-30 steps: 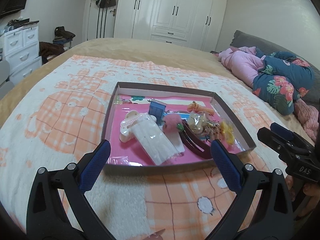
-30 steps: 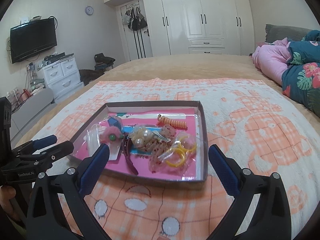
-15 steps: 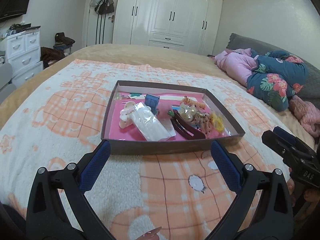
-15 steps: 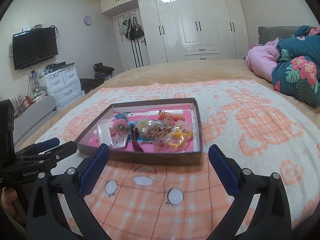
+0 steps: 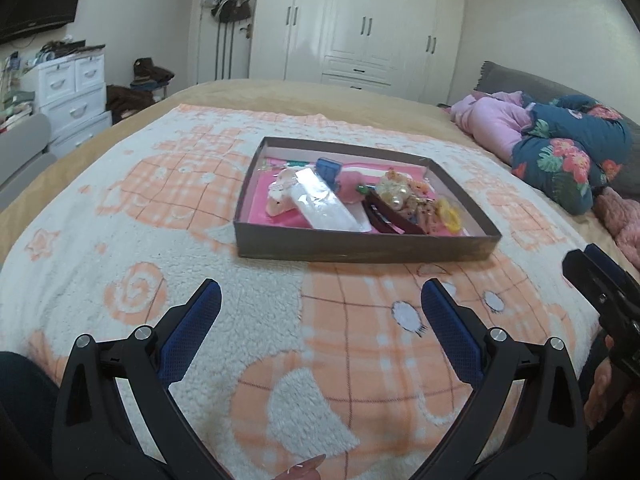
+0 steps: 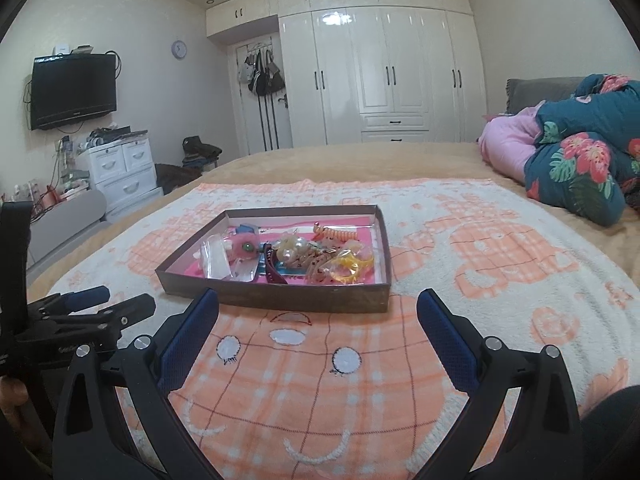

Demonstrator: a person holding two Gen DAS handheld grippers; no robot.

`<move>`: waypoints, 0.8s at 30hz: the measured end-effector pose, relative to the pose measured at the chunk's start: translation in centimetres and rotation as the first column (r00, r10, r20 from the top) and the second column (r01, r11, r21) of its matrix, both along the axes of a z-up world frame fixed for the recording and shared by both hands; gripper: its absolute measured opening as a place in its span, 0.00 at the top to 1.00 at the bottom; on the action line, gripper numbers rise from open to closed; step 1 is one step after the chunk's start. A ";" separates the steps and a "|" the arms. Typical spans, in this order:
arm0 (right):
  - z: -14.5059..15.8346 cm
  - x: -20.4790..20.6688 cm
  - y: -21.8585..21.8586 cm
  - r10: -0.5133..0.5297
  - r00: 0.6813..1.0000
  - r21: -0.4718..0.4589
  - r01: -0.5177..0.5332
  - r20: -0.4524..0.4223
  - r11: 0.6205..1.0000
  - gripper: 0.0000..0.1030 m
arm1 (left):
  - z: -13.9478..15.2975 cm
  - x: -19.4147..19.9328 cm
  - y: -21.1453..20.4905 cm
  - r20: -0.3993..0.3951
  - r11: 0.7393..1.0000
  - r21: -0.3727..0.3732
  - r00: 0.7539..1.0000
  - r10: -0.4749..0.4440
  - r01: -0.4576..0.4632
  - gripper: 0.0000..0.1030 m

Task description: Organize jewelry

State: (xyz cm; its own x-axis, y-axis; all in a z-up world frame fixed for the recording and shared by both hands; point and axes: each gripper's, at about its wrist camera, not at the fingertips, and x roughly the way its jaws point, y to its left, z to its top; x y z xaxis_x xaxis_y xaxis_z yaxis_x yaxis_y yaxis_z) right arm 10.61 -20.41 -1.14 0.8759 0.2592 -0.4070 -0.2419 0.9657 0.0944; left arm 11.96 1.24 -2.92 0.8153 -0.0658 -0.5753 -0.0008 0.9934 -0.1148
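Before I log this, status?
Left gripper open, empty. Right gripper open, empty. Jewelry piled in box on blanket. Nothing between grippers and box.

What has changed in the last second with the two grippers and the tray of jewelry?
Both the left gripper and the right gripper pulled back from the shallow brown cardboard tray, empty and open. Nothing was grasped or released. The tray's contents kept their places.

White lettering runs along the body of the left gripper [image 6: 100,304] in the right wrist view, too small and blurred to read. The wall clock [image 6: 179,49] shows no legible numerals. Nothing else carries readable text.
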 end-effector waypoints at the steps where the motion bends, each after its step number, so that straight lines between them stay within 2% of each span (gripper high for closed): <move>1: 0.0 -0.3 -0.1 -0.005 1.000 -0.001 0.005 0.003 1.000 0.06 | 0.1 -0.4 -0.2 0.010 1.000 0.003 1.000 -0.007 0.007 0.11; 8: -0.2 -2.4 -0.5 -0.034 0.999 -0.018 0.034 0.016 0.999 0.06 | 0.8 -3.0 -1.5 0.082 0.998 0.017 0.995 -0.055 0.054 0.11; 12: 0.2 -3.7 -0.4 -0.038 0.996 -0.034 0.041 0.075 0.999 0.06 | 1.2 -3.6 -1.8 0.131 0.998 0.038 0.990 -0.057 0.053 0.11; 18: 0.6 -4.4 -0.2 -0.025 0.989 -0.039 0.031 0.146 0.999 0.06 | 1.3 -3.4 -1.6 0.144 0.999 0.039 0.989 -0.041 0.036 0.11; 24: 0.4 -4.0 -0.4 -0.032 0.992 -0.033 0.036 0.125 0.999 0.06 | 1.3 -3.4 -1.5 0.150 0.999 0.037 0.988 -0.040 0.035 0.11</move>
